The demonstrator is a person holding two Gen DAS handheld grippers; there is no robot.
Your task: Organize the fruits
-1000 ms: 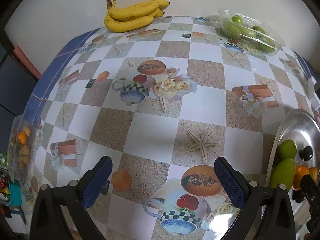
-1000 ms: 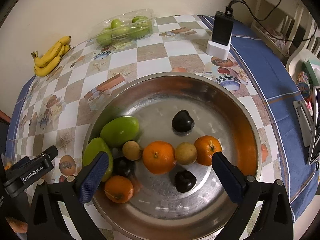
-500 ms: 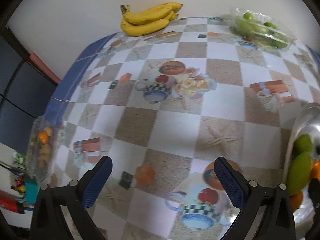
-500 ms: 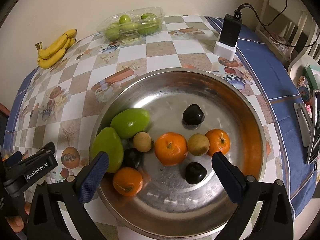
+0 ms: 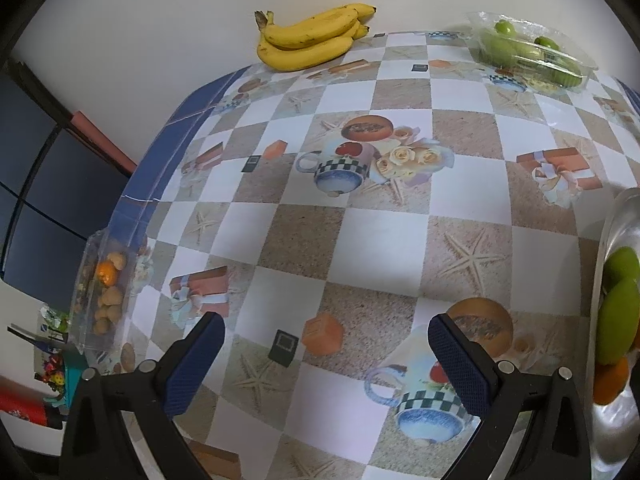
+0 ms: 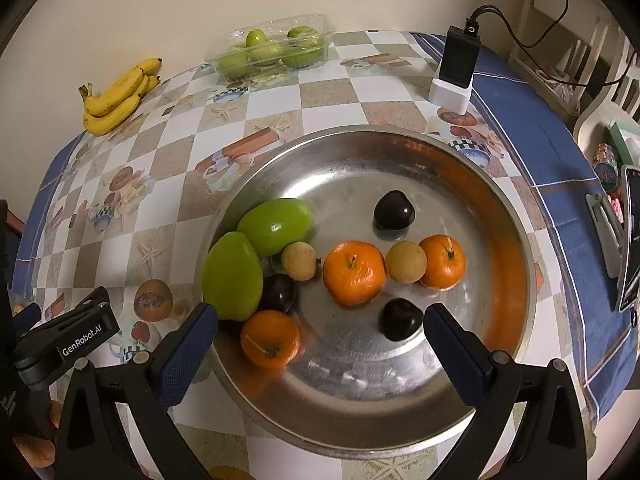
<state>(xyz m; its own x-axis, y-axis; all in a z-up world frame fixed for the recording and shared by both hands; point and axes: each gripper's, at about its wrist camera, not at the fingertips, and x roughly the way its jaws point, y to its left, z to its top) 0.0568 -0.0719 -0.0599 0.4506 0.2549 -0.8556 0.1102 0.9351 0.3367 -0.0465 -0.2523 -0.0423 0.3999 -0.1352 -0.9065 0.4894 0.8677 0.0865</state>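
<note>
A steel bowl (image 6: 496,208) holds two green mangoes (image 6: 274,224), three oranges (image 6: 354,272), two tan round fruits (image 6: 405,267) and three dark plums (image 6: 394,211). My right gripper (image 6: 320,344) hangs open over the bowl's near side, empty. My left gripper (image 5: 326,356) is open above the patterned tablecloth, left of the bowl (image 5: 612,232), holding nothing. A banana bunch (image 5: 312,38) lies at the far edge by the wall. At the table's left edge sits a clear tray of small tan fruits and an orange (image 5: 106,296). Another clear tray (image 6: 272,50) holds green fruits.
A black charger on a white base (image 6: 456,66) stands at the far right with its cable running off. A phone (image 6: 632,240) lies at the right edge. The left gripper's body (image 6: 64,340) shows beside the bowl. The wall runs close behind the table.
The left gripper has swung left and pulled away from the bowl, bringing the left-edge tray more into view. The right gripper has drawn back slightly over the bowl.
</note>
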